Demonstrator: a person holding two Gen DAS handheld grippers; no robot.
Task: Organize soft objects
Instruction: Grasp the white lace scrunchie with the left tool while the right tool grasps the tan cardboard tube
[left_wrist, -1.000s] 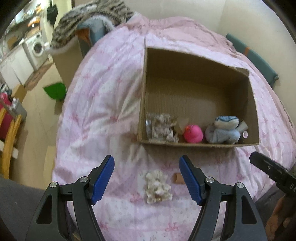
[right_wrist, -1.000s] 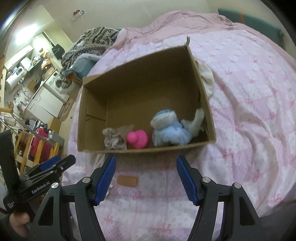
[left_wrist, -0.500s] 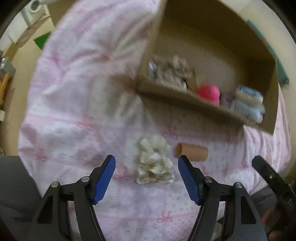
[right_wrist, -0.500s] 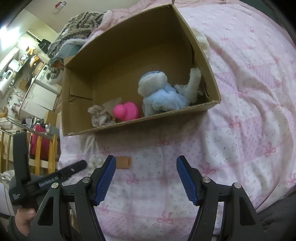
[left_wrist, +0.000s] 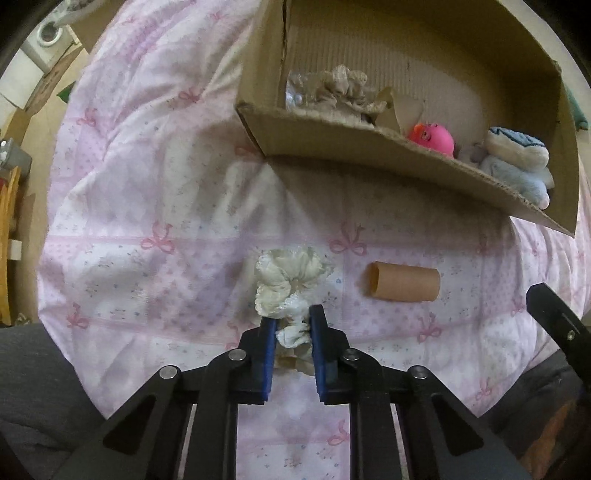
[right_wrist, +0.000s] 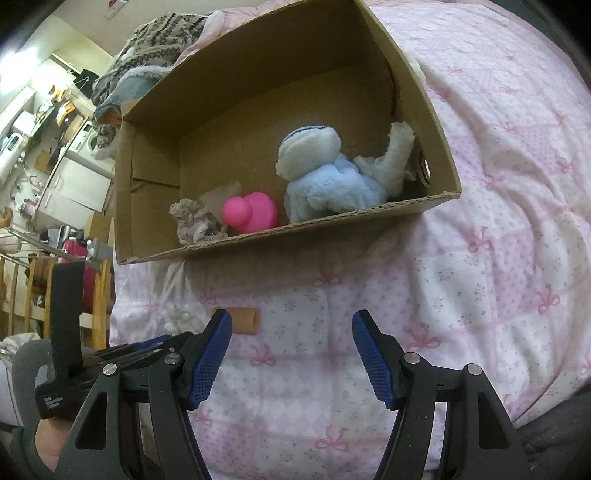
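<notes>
A cream ruffled scrunchie (left_wrist: 288, 284) lies on the pink quilt (left_wrist: 147, 184) in front of the cardboard box (left_wrist: 369, 147). My left gripper (left_wrist: 291, 319) points straight down over it; its jaws are closing and the blue pads press on the scrunchie's near end. A cardboard tube (left_wrist: 402, 282) lies just to the right. In the box sit a beige scrunchie (right_wrist: 192, 221), a pink toy (right_wrist: 255, 214) and a blue plush (right_wrist: 325, 181). My right gripper (right_wrist: 291, 325) hangs open above the quilt, nothing between its fingers, with the tube (right_wrist: 247, 321) by its left finger.
A heap of patterned blankets (right_wrist: 155, 40) lies behind the box. Left of the bed are a wooden chair (right_wrist: 22, 288) and a washing machine (left_wrist: 48, 31). The quilt's near edge drops off below both grippers, against grey-clad legs (left_wrist: 37, 387).
My left gripper came down over the cream scrunchie and its jaws went from wide apart to pinching it. The right gripper sank slightly and stayed open.
</notes>
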